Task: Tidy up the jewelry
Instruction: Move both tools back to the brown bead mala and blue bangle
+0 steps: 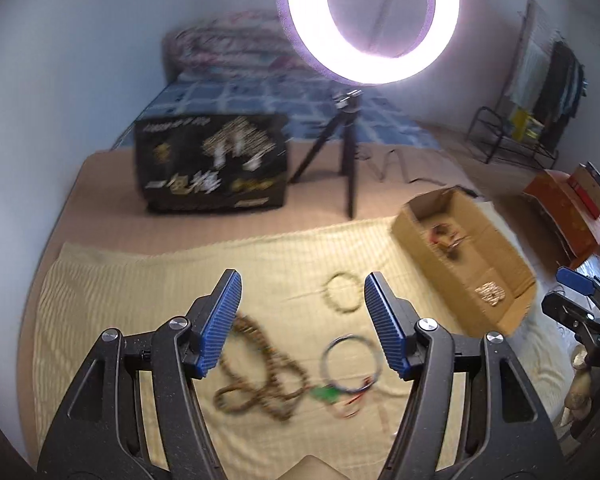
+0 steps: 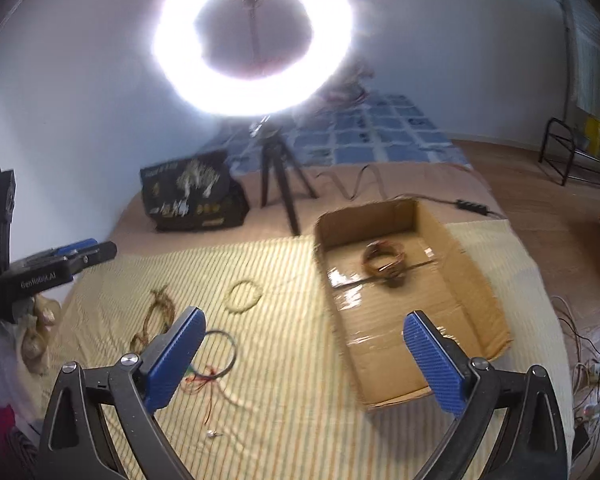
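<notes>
Cardboard box (image 2: 452,336) holds bangles (image 2: 384,266); both hand-held grippers (image 1: 302,300) (image 2: 300,344) gape empty.

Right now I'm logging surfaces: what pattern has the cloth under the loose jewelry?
Pale yellow cloth with thin, close stripes, clearest in the right wrist view.

Cloth (image 1: 148,280) spread over mat (image 1: 100,184). On cloth, near side: bead necklace (image 1: 256,376), with bangle (image 1: 350,362) to its right. Behind these: bracelet (image 1: 342,293). At cloth's right edge: box (image 1: 496,296), with bangles (image 2: 384,264) inside. Behind cloth, on mat: bag (image 1: 212,162) at left, tripod (image 1: 340,152) to its right, ring light (image 1: 368,20) atop. Bed (image 1: 260,96) behind all.
</notes>
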Available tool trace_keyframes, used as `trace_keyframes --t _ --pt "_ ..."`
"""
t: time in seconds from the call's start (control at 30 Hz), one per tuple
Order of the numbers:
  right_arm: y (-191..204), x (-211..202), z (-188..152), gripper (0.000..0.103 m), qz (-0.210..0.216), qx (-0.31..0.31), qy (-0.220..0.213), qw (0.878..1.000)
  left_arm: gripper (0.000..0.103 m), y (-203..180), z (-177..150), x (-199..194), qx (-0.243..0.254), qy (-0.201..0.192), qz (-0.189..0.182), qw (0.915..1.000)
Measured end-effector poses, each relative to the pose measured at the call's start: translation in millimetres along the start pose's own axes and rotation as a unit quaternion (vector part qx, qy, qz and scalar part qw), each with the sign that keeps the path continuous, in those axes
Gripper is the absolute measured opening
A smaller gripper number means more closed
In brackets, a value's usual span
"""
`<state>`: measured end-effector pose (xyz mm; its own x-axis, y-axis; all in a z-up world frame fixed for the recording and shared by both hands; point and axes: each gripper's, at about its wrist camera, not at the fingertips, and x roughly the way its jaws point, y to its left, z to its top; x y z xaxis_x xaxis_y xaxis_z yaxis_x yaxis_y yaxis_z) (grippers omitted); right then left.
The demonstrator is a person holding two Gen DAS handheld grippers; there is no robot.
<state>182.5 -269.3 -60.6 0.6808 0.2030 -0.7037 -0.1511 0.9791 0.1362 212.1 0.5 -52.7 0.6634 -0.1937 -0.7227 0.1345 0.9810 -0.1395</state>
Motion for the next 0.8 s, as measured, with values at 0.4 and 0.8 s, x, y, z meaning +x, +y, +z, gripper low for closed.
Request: trace_keyframes --t 0.4,0.8 --pt "42.5 68.6 -14.9 0.097 0.017 -0.044 0.087 0.995 0.066 70.1 -55.0 44.7 -0.087 0.11 -0.001 0.9901" --pt "49.5 125.9 -23.8 0.079 0.037 -0.026 0.17 0.984 0.066 91.0 -62.3 92.5 -0.172 0.175 -0.037 0.9688"
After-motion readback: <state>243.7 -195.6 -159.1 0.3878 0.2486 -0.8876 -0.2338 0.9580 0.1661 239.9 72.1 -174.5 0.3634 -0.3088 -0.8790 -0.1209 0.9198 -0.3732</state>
